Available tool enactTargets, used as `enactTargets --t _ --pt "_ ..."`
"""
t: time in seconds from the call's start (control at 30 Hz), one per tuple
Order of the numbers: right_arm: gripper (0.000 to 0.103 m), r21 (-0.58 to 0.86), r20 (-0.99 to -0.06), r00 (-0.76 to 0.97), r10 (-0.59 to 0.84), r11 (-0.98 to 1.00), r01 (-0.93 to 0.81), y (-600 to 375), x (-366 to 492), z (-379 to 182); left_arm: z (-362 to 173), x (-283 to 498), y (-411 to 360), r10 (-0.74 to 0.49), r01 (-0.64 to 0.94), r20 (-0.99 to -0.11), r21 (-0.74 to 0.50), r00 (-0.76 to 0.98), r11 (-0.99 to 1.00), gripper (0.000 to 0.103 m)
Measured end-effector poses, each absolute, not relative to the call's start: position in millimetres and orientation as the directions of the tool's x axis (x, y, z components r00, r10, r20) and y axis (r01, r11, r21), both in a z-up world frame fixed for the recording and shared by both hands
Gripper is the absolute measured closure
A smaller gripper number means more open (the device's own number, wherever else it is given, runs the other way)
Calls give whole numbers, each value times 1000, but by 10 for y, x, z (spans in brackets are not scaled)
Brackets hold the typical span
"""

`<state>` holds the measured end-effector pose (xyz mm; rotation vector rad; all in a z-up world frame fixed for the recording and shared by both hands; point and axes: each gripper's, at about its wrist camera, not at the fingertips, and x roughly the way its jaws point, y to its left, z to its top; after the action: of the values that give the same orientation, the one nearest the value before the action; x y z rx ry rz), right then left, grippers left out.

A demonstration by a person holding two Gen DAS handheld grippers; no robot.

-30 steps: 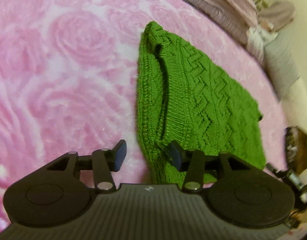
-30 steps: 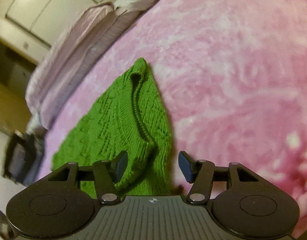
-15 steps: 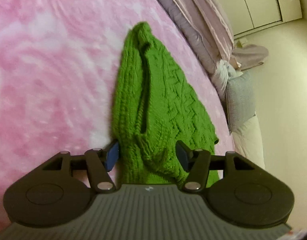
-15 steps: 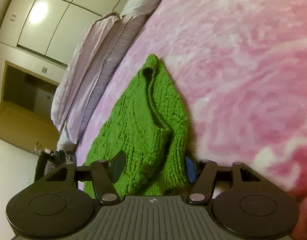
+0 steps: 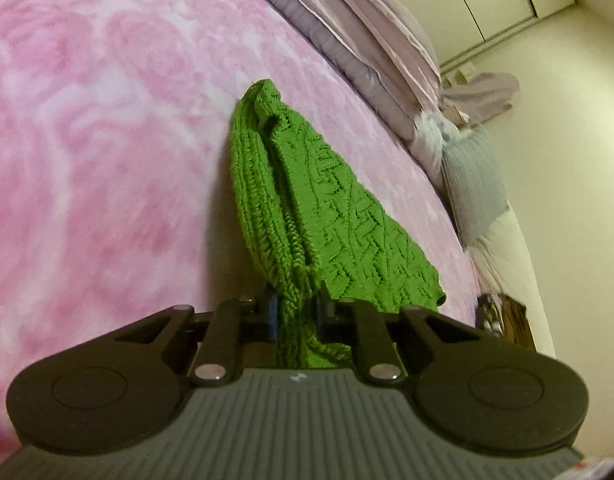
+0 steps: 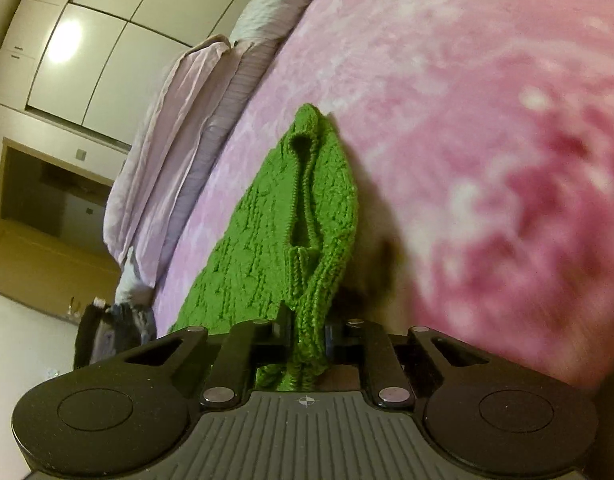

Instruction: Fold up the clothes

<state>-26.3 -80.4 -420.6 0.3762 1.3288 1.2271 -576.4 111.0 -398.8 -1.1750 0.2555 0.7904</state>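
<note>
At the near end of the green knitted sweater (image 5: 331, 216), which lies part-folded on the pink rose-patterned blanket (image 5: 99, 128), I have both tools clamped on the knit: my left gripper (image 5: 295, 312) has just been closing and now pinches a bunch of the ribbed edge between its pads, and my right gripper (image 6: 307, 330) has likewise just been closing and holds a fold of the same sweater (image 6: 275, 240). So I judge the grasp is made and the fold itself comes next: I should lift both held corners together, keep the edge taut between them, and carry it over toward the sweater's far end (the loose knit will sag and stretch if one side leads). Beyond the sweater, along the blanket's far edge, runs a lilac duvet (image 5: 371, 40) with a grey pillow (image 5: 473, 184) past it, well apart from my path. Nothing lies on the sweater itself; only the plush blanket might drag at it.
</note>
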Motion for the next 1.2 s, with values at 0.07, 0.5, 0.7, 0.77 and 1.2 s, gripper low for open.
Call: enactTargets --t 0.07,0.5,0.7,0.77,1.2 --pt "92 806 -527 -226 820 396 -440 -1126 -368 -4219 -4008 -5847 875 405 -680 -578 -713 708 171 90" --pt "55 847 -392 -95 915 319 -425 -1364 -586 -4481 -3844 -6347 765 536 -755 -567 -611 626 235 82" --pt "85 812 -408 -76 910 324 -486 -1278 -677 -4404 -3956 -6788 926 579 -814 -626 -569 523 120 82" --pt "87 700 -544 -42 838 426 -573 -1139 -745 -4244 -3974 -6888 993 582 -833 -647 -545 493 99 83" --pt "88 -494 -459 204 865 -58 -867 -157 -3747 -3426 -4065 -7292 888 583 -813 -623 -570 522 120 85"
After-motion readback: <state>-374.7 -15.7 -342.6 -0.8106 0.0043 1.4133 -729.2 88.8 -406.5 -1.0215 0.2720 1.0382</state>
